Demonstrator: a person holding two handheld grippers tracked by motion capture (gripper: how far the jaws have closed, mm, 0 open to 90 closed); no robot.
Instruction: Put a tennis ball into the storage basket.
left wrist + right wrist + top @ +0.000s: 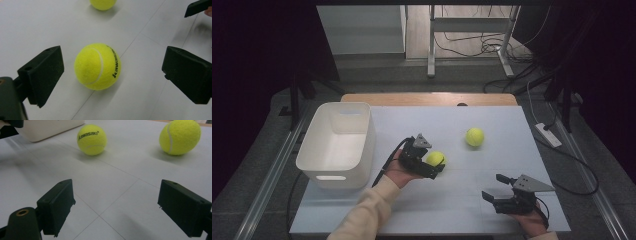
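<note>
On the white tabletop in the high view, the left gripper is reaching rightward around the nearer tennis ball, its fingers standing apart on either side of the ball without pressing on it; a second tennis ball is lying farther off to the right, well apart, and a white bin is sitting empty at the left. The right gripper is hovering near the front right edge with its fingers apart and nothing between them, farther from both balls than the left one. Looking along the left gripper view, the nearer ball is resting on the tabletop between the two spread fingers, a little closer to the left one, with clear gaps both sides; being round, it is offering no preferred axis. Nothing is blocking a squeeze. In the right gripper view, both balls are lying far ahead, beyond its open fingers.
</note>
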